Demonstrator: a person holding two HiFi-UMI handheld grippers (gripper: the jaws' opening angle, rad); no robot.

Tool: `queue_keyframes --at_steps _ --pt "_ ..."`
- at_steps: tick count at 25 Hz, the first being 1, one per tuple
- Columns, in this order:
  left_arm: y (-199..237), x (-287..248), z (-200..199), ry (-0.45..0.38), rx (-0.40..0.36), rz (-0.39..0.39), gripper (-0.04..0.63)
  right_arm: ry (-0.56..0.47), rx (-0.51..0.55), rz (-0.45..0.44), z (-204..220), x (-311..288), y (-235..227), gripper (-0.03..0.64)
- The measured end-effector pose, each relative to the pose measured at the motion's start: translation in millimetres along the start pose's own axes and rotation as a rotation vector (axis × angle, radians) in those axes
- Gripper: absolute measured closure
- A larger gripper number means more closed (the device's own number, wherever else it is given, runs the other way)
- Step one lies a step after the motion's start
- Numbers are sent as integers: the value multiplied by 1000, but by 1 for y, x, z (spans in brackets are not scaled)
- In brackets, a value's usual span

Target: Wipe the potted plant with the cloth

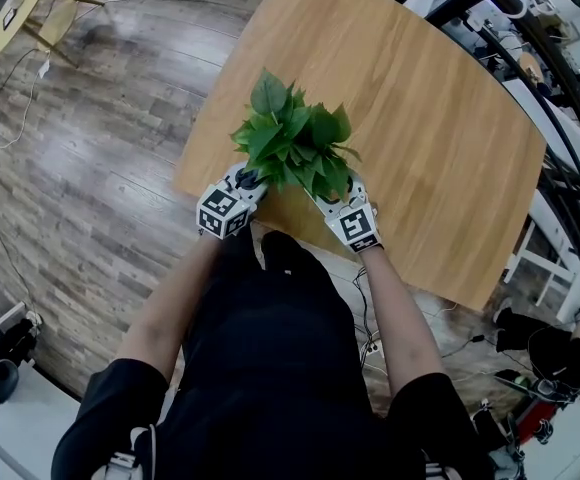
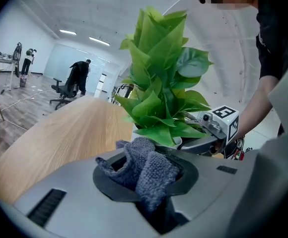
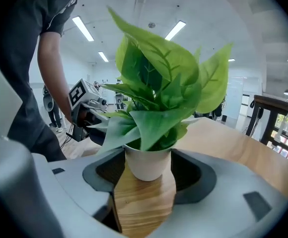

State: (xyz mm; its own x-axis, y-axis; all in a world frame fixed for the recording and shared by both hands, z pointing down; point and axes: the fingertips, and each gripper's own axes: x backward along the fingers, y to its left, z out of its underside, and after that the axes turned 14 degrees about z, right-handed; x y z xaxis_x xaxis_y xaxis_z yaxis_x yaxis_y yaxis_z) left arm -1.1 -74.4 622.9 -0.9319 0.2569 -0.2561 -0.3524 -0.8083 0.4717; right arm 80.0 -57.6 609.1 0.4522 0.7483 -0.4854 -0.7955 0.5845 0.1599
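Note:
A leafy green plant (image 1: 295, 143) in a small white pot (image 3: 148, 163) stands near the close edge of the wooden table (image 1: 420, 118). My left gripper (image 1: 248, 180) sits at the plant's left side, shut on a bunched grey cloth (image 2: 144, 170); the cloth's top lies just under the lowest leaves (image 2: 159, 130). My right gripper (image 1: 332, 194) is on the plant's right side. In its own view the right gripper (image 3: 146, 175) has its jaws closed against both sides of the pot. Foliage hides the pot in the head view.
The table's near edge runs just behind both grippers, with the person's body close to it. A small round table (image 1: 15, 8) stands on the floor far left. Racks and cables (image 1: 560, 68) line the right side. Office chairs (image 2: 64, 88) stand beyond the table.

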Motion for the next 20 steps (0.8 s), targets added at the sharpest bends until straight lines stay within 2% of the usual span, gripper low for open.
queue_keyframes --at_steps 7,12,20 --pt "-18 0 0 -1 -16 33 483 20 -67 60 4 -2 4 345" --pt "-26 -3 9 -9 5 46 482 22 -79 72 7 -4 3 346" --pt "-12 6 -3 -45 46 -26 482 26 -105 27 7 9 25 345"
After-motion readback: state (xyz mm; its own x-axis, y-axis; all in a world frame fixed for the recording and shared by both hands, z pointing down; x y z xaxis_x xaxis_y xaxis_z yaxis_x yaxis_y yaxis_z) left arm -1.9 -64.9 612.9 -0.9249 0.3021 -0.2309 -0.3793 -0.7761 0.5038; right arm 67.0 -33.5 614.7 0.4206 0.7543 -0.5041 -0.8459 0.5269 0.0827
